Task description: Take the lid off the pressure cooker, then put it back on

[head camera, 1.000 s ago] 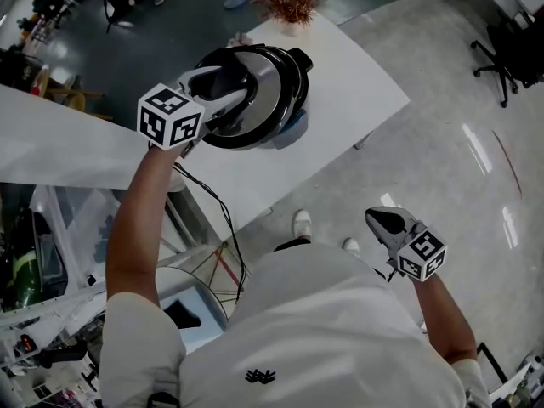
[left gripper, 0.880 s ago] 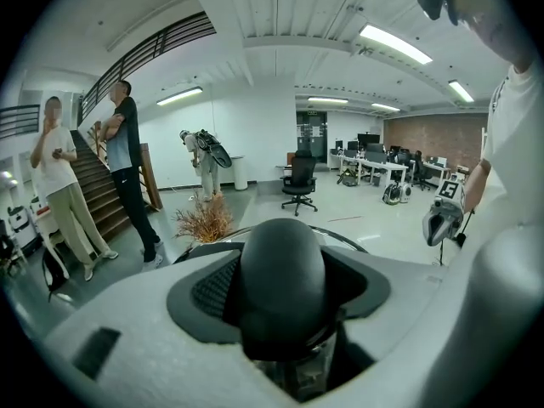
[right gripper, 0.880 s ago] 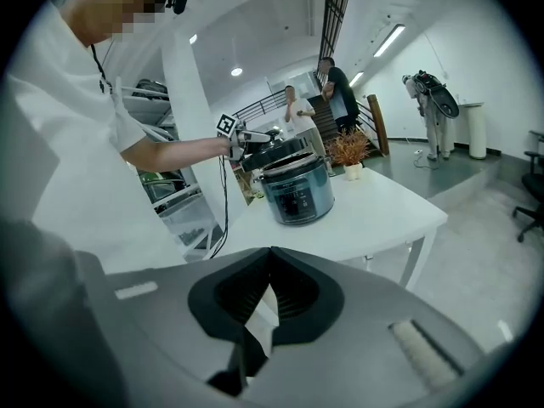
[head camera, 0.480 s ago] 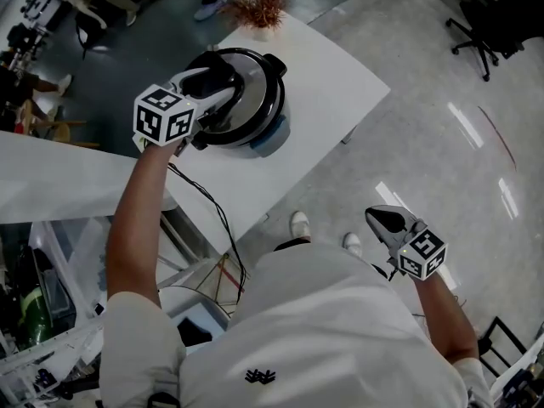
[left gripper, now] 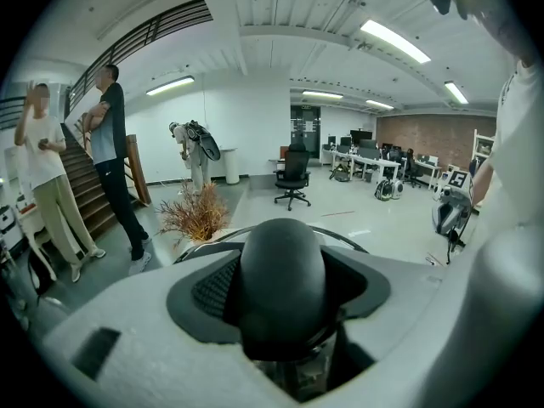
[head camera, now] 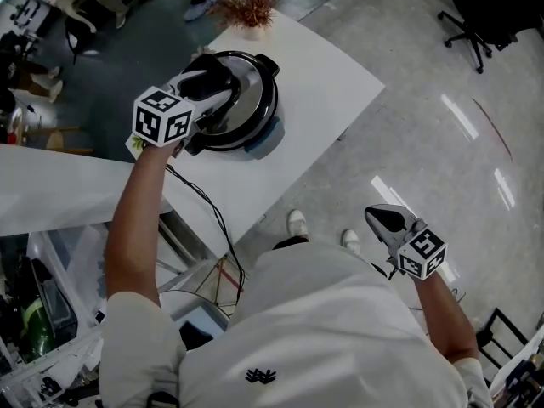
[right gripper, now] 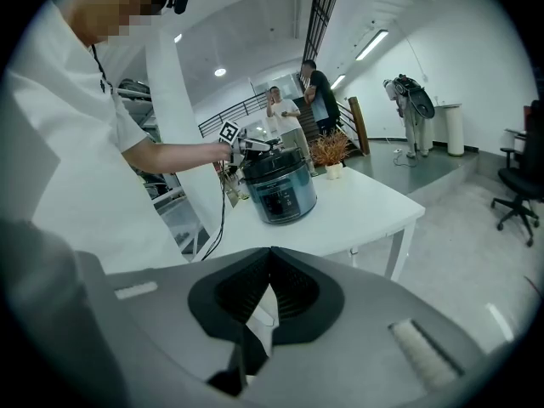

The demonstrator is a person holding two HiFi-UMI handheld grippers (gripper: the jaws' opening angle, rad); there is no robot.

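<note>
On a white table (head camera: pixel 336 70), the pressure cooker (right gripper: pixel 281 192) wears its lid (head camera: pixel 251 87). Only the left gripper view shows the left gripper (head camera: pixel 212 83) clamped on the lid's black knob (left gripper: pixel 282 270). The right gripper (right gripper: pixel 270 257), jaws together and empty, hangs well apart.

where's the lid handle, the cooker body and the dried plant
lid handle (left gripper: pixel 282 287): left gripper view, its rounded black top
cooker body (right gripper: pixel 285 197): right gripper view, its blue front wall
dried plant (head camera: pixel 247 0): head view, its reddish twigs
</note>
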